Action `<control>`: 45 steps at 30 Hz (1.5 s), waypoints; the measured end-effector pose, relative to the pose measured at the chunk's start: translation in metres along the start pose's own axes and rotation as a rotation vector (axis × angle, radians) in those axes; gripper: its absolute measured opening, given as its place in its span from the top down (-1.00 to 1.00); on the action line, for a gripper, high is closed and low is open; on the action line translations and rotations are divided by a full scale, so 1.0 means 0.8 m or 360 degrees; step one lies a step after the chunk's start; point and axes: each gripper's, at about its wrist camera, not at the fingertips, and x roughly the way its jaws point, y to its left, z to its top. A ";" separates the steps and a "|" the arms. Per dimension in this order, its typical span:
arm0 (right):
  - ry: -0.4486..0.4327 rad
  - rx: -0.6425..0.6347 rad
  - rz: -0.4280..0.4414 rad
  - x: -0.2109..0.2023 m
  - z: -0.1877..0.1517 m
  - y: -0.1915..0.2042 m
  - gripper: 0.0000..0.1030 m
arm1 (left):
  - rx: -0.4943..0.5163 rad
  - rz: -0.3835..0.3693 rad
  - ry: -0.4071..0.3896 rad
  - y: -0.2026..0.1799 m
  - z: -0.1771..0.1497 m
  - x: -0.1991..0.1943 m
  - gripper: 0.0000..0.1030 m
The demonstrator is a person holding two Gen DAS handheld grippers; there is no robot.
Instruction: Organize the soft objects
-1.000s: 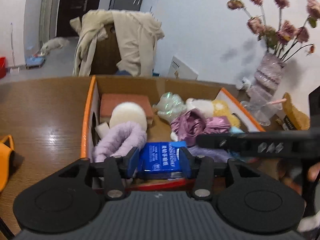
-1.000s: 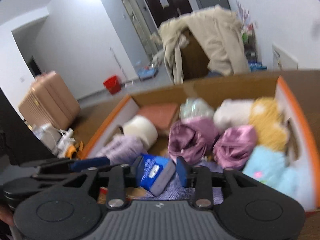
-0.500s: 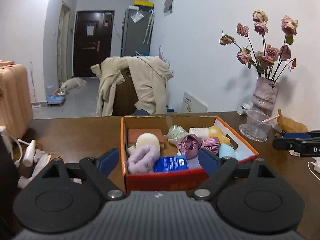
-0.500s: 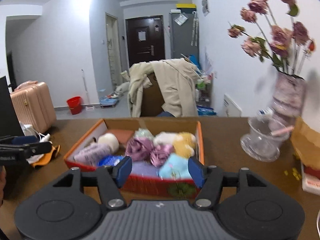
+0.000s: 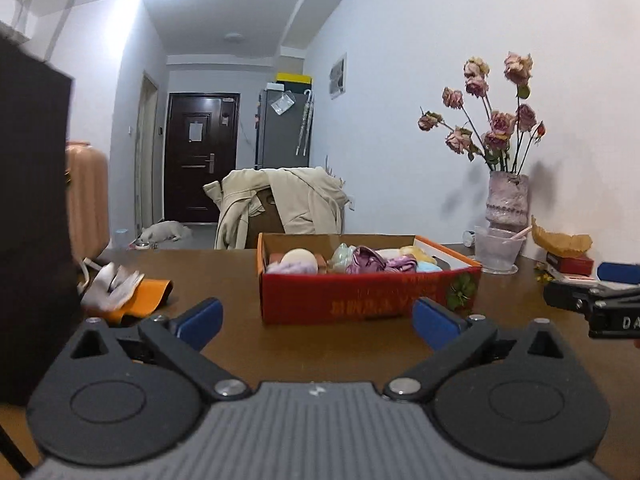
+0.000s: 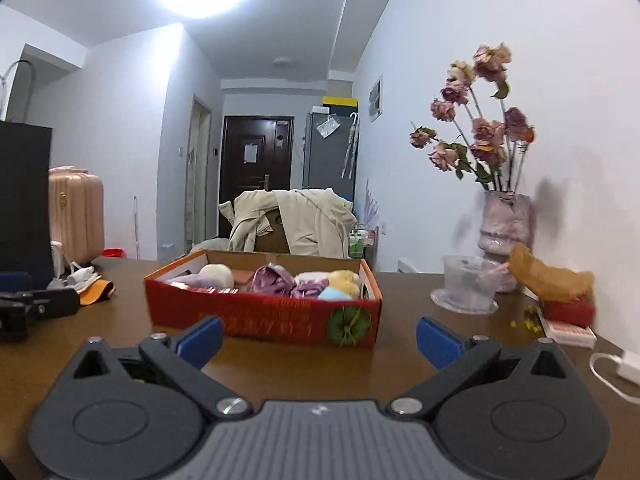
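Note:
A red and orange cardboard box (image 5: 360,300) stands on the brown table (image 5: 224,276). It holds several soft things: a lilac fuzzy piece (image 5: 290,267), a cream puff (image 5: 298,257), purple satin scrunchies (image 5: 366,260), yellow and light blue plush. The box also shows in the right wrist view (image 6: 256,318). My left gripper (image 5: 316,320) is open and empty, low over the table, well in front of the box. My right gripper (image 6: 318,338) is open and empty, also in front of the box.
A vase of dried roses (image 5: 506,204), a clear plastic cup (image 5: 498,250) and a red packet (image 5: 570,264) stand at the right. An orange and white bundle (image 5: 124,288) lies at the left beside a dark bag (image 5: 32,220). A white cable (image 6: 612,372) lies at the right.
My left gripper was shut on a blue tissue pack over the box; both grippers have opened wide and pulled back and down. The box now looks far and low.

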 end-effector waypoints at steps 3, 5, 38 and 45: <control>0.0006 -0.0006 0.0002 -0.040 -0.024 0.012 -1.00 | -0.0007 0.0011 -0.0028 -0.002 -0.020 -0.038 -1.00; 0.0006 -0.0033 0.0027 -0.065 -0.035 0.017 -1.00 | -0.0012 0.0015 -0.0038 -0.001 -0.031 -0.063 -1.00; -0.0056 0.0107 -0.0015 -0.128 -0.083 0.051 -1.00 | -0.0027 0.0001 -0.0076 -0.007 -0.054 -0.130 -1.00; -0.0051 0.0116 -0.0018 -0.127 -0.083 0.049 -1.00 | -0.0026 -0.0001 -0.0076 -0.006 -0.054 -0.130 -1.00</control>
